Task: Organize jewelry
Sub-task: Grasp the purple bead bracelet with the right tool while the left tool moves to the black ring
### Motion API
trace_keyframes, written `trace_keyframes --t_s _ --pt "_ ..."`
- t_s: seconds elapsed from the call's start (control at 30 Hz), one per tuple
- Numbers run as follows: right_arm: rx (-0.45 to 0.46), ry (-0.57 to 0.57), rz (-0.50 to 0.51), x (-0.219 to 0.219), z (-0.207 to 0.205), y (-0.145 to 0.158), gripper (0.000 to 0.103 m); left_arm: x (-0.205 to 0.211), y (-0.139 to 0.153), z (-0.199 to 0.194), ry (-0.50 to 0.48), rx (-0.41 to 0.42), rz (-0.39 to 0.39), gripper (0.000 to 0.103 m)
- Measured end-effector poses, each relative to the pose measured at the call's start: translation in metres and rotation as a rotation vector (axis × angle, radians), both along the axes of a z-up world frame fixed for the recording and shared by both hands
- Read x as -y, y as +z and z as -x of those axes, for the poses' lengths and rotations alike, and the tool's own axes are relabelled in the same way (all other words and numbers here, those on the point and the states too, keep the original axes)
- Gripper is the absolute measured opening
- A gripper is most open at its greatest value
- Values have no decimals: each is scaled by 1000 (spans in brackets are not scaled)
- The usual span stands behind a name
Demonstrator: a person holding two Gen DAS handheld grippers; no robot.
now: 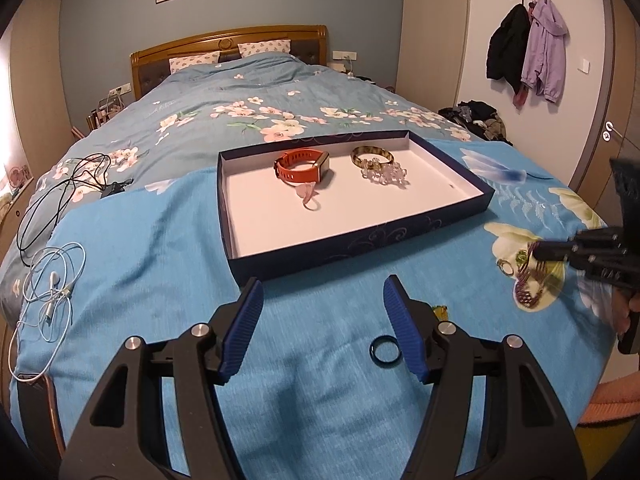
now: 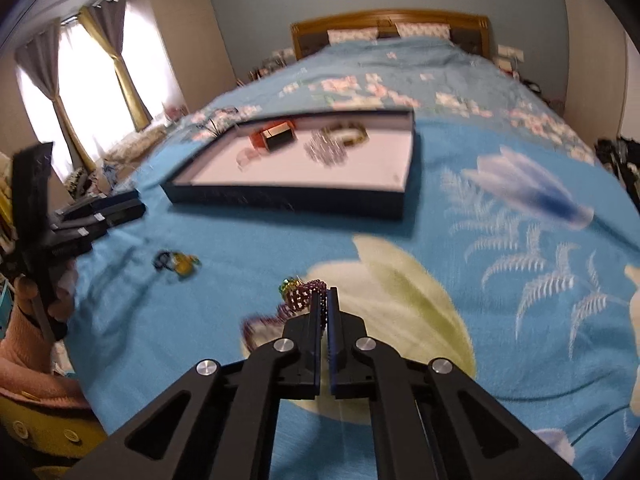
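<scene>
My right gripper [image 2: 324, 300] is clamped on the purple bead bracelet [image 2: 298, 300], low in the middle of the right wrist view.

My left gripper [image 1: 323, 292] hovers with jaws wide apart over the blue blanket [image 1: 160, 240]; a dark ring [image 1: 383, 349] lies just beside its right finger. The tray [image 1: 340, 248], upper centre, holds an orange watch [image 1: 302, 166], a beaded bracelet [image 1: 384, 174] and a bangle [image 1: 372, 155].

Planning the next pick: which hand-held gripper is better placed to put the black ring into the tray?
Left. The left hand-held gripper is open, with the black ring just beside its fingers. The right hand-held gripper is shut on the purple bead bracelet.
</scene>
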State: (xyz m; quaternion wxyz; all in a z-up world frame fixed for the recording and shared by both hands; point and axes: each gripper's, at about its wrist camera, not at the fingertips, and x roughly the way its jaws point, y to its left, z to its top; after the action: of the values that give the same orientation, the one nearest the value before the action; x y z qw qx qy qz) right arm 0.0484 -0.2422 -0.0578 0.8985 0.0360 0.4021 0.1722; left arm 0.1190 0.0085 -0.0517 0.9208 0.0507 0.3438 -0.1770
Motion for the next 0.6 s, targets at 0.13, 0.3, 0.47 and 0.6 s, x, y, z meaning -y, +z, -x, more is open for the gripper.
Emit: trace_keyframes --t_s 0.13,0.3,0.47,0.6 --pt "52 16 4 -9 2 14 1 2 -1 3 -11 -4 1 62" --pt "73 21 -3 -11 2 22 1 5 -1 7 -26 -2 -1 62" --pt "87 21 -16 -11 3 28 1 7 -3 13 -48 -6 -4 62" --pt "99 24 -28 -11 3 31 1 8 -5 19 -70 -11 -17 61"
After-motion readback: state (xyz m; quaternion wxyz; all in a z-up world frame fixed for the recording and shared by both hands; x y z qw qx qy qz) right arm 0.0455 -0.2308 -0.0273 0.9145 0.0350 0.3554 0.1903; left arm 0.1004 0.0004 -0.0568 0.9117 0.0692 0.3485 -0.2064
